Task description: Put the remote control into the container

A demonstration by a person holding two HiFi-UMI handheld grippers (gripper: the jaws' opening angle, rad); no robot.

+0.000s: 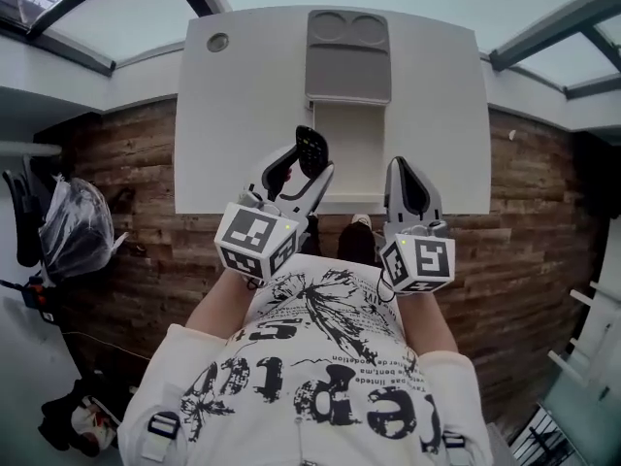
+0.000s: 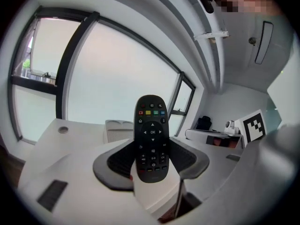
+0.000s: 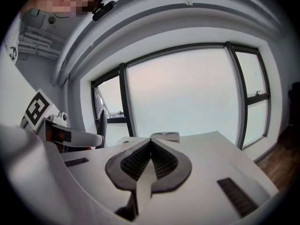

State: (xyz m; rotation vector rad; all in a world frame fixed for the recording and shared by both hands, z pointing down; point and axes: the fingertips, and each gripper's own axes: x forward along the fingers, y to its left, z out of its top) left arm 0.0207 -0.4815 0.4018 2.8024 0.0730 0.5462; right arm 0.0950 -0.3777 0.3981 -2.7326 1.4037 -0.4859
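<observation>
A black remote control (image 1: 310,149) with coloured buttons stands upright between the jaws of my left gripper (image 1: 304,170), over the front part of the white table (image 1: 243,115). In the left gripper view the remote (image 2: 151,135) is clamped at its lower half, button side facing the camera. The grey container (image 1: 347,58) lies farther back at the table's middle, with two round recesses at its far end and a pale open compartment (image 1: 347,149) just beyond the remote. My right gripper (image 1: 408,184) is shut and empty, to the right of the remote, its tips (image 3: 151,142) pointing at the container (image 3: 165,135).
A round grommet hole (image 1: 217,42) sits at the table's back left corner. The table's front edge (image 1: 223,212) runs just ahead of both grippers, over the wooden floor (image 1: 126,260). A dark bag (image 1: 73,226) lies on the floor at the left. Large windows stand behind the table.
</observation>
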